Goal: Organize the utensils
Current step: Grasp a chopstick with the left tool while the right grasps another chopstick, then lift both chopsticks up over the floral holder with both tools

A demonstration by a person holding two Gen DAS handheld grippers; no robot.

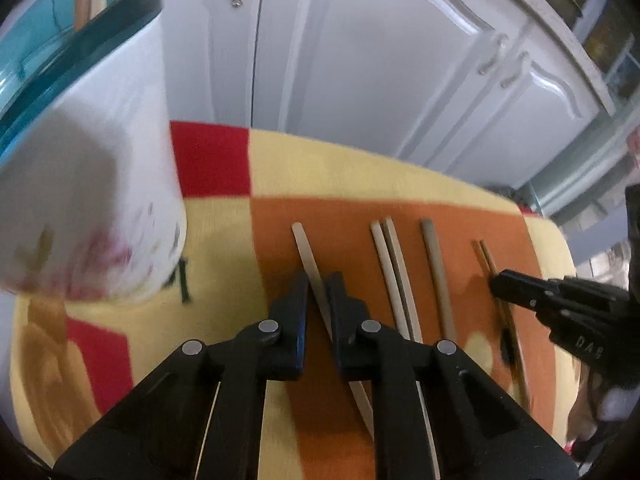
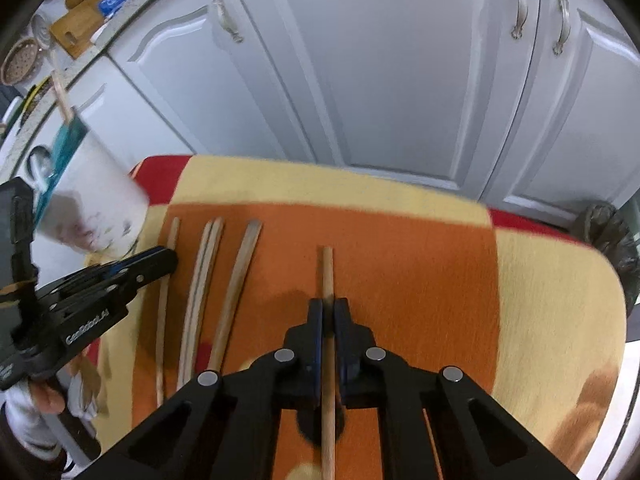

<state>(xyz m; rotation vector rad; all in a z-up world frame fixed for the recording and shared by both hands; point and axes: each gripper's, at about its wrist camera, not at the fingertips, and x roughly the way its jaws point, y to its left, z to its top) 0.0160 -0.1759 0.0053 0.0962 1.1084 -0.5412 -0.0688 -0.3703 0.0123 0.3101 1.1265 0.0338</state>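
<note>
Several wooden utensil handles lie side by side on an orange, yellow and red cloth [image 1: 360, 168]. My left gripper [image 1: 318, 280] is shut on the leftmost pale handle [image 1: 306, 252]. My right gripper [image 2: 329, 306] is shut on the rightmost thin wooden stick [image 2: 327, 276]; it also shows in the left wrist view [image 1: 496, 280]. Between them lie a pair of pale handles [image 1: 394, 264] and a greyer one [image 1: 434, 264]. A white utensil holder with a teal rim [image 1: 100, 152] stands at the left, with a wooden handle [image 2: 61, 92] sticking out of it.
White cabinet doors [image 2: 400, 80] stand close behind the cloth-covered surface. A dark bag [image 2: 608, 232] sits off the right edge. A countertop with a cutting board [image 2: 84, 20] and a basket is at the far upper left.
</note>
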